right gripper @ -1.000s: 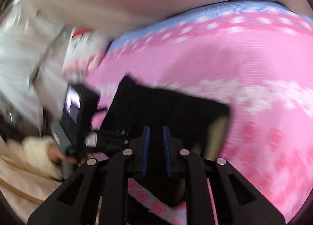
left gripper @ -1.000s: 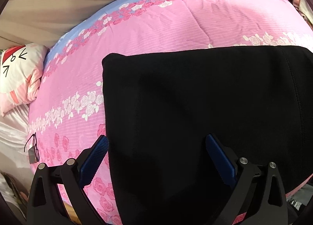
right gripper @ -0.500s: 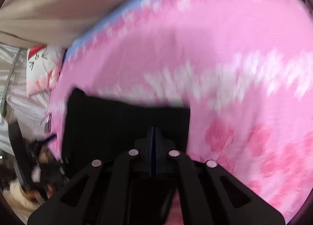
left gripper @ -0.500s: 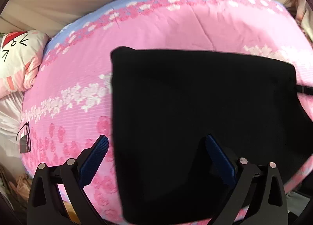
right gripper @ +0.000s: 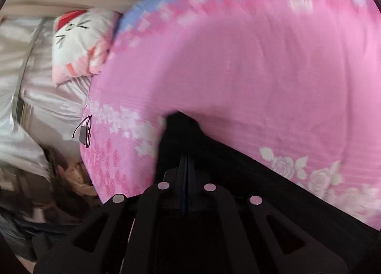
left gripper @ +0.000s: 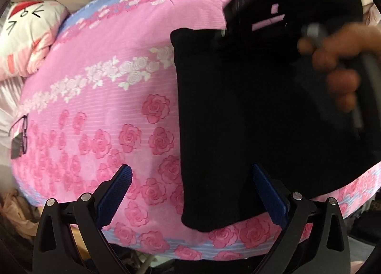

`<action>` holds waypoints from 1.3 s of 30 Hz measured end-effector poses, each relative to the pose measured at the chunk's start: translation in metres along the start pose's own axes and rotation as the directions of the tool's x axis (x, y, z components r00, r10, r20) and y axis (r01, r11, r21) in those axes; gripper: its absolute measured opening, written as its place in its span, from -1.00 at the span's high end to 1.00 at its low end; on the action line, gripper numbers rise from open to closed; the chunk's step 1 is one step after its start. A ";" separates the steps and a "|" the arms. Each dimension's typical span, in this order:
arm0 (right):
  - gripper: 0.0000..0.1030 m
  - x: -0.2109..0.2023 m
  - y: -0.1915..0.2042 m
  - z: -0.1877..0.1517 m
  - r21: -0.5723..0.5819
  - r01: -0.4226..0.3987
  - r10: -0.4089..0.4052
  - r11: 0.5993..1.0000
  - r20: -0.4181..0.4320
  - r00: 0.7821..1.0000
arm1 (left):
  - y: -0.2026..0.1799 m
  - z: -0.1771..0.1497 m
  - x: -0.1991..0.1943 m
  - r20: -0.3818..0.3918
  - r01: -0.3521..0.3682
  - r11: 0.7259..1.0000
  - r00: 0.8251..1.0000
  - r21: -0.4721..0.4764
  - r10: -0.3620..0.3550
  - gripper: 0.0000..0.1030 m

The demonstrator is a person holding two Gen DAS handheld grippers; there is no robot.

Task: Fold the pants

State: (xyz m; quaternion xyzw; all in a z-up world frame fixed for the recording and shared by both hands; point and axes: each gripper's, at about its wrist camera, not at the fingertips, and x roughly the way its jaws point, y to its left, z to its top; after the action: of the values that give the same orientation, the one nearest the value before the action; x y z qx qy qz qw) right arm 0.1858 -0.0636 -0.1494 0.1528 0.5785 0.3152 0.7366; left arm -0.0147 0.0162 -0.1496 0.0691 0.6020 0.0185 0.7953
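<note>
The left gripper [left gripper: 189, 193] is hovering with its two blue, ribbed fingers [left gripper: 114, 194] standing wide apart and holding nothing; one is hanging over the rose print, the other over the near edge of the black pants [left gripper: 238, 119]. The right gripper [right gripper: 185, 174] is showing its two fingers pressed nearly together, and black cloth is lying around and under them; whether a fold of it is pinched between them I cannot tell, since all is dark there. In the left wrist view that gripper's black body is blurring across the upper right, with the person's right hand [left gripper: 338, 64] wrapping round its handle.

The pants are lying on the bed as one soft, matte, roughly rectangular folded slab with rounded corners, reaching to the bed's near edge. Under them the bedspread [left gripper: 107, 71] is spreading out, a finely striped pink cotton with one band of white roses, many darker pink roses and a pale blue border. One white pillow [left gripper: 26, 35] with a drawn cat face is sitting at the far left corner. One pair of thin-rimmed glasses [left gripper: 22, 133] is resting at the left edge beside a small grey tag.
</note>
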 end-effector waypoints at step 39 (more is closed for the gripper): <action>-0.31 -0.156 -0.154 -0.235 0.391 0.096 -0.186 0.915 0.200 0.962 | 0.058 0.032 0.027 -0.084 0.337 0.923 0.930 -0.186 -0.357 -0.90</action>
State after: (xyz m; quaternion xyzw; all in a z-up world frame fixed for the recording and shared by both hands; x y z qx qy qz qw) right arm -0.0139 -0.3128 -0.1886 0.2853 0.5475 0.1235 0.7770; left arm 0.0266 0.0736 -0.1595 -0.1072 0.6461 -0.0682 0.7526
